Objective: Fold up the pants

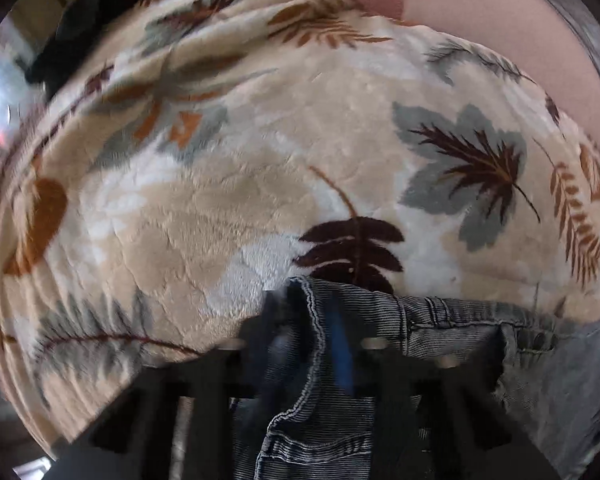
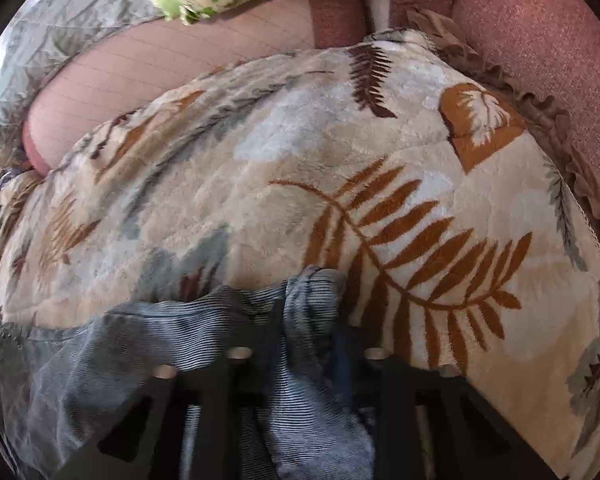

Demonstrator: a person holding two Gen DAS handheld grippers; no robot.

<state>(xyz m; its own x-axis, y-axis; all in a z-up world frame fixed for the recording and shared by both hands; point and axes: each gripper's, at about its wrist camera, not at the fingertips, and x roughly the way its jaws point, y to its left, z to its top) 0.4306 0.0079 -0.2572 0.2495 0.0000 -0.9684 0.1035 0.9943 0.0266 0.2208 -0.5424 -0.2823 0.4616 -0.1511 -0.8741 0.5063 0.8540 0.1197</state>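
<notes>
Closest to each camera, the left gripper and right gripper each pinch a bunched edge of the grey jeans, likely holding the waistband taut between them for a fold. Beyond the jeans spreads a leaf-print blanket, with a pink sofa farther back. The trouser legs fall outside both views, and the fingers are blurred.

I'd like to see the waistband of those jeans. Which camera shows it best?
The left wrist view. There the jeans show a stitched waistband edge with a belt loop, and a pocket seam lower down, pinched in the left gripper. The right wrist view shows only bunched grey denim clamped in the right gripper, over the leaf-print blanket.
</notes>
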